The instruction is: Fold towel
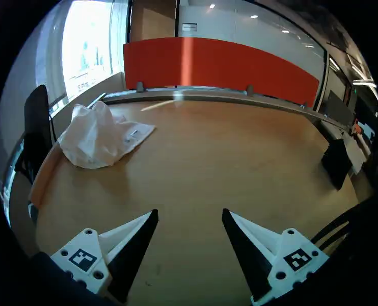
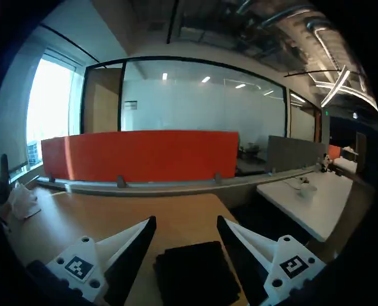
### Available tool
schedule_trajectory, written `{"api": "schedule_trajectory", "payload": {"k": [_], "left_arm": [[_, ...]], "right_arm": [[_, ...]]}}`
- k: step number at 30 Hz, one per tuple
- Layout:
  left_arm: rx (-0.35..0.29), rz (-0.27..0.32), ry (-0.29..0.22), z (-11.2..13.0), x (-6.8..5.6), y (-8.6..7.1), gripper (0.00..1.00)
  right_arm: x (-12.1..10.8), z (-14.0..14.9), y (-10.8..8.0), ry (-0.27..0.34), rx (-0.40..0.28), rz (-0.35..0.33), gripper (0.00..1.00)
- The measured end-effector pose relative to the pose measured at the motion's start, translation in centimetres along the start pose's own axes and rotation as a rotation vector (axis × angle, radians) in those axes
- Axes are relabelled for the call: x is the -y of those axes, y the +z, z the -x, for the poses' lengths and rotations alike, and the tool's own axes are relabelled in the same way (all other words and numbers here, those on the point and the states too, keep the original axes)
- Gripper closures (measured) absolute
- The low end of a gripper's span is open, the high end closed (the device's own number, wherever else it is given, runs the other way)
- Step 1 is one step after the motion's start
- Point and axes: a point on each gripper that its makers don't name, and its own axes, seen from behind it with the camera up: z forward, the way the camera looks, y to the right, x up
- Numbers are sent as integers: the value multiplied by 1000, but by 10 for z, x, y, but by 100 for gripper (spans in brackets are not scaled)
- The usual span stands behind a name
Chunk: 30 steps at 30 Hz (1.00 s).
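A white towel lies crumpled in a heap at the far left of the wooden table, with one flat corner spread toward the middle. My left gripper hovers open above the table's near side, well short of the towel and to its right, nothing between its fingers. In the right gripper view the same towel appears small at the far left edge. My right gripper is open over a black folded cloth that lies on the table below its fingers.
An orange divider panel with a metal rail runs along the table's far edge. A black chair stands at the left end by the window. A black object sits at the right edge. A white desk stands to the right.
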Motion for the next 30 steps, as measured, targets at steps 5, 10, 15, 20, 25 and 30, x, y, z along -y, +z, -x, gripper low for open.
{"api": "schedule_trajectory", "payload": {"k": [5,10,15,20,25,30], "left_arm": [[-66,-6,-14,-26,3,5,7],[-169,-10,-21,-64,7,6,7],[-292,-33,-12,-105,14,5,7],[-379,-44,1,-137,18,5,7],[-452,-65,0,-163,26,3,7],[-506,-78,-1,-187,31,1,7]], "right_arm": [[15,-7,-1,-2,-16,-26,8],[28,-11,-2,-3,-26,-44,8],[41,-14,-3,4,-32,-58,8],[58,-18,-6,9,-41,-85,8],[75,-23,-7,6,-49,-110,8],[96,-32,-7,8,-64,-134,8]]}}
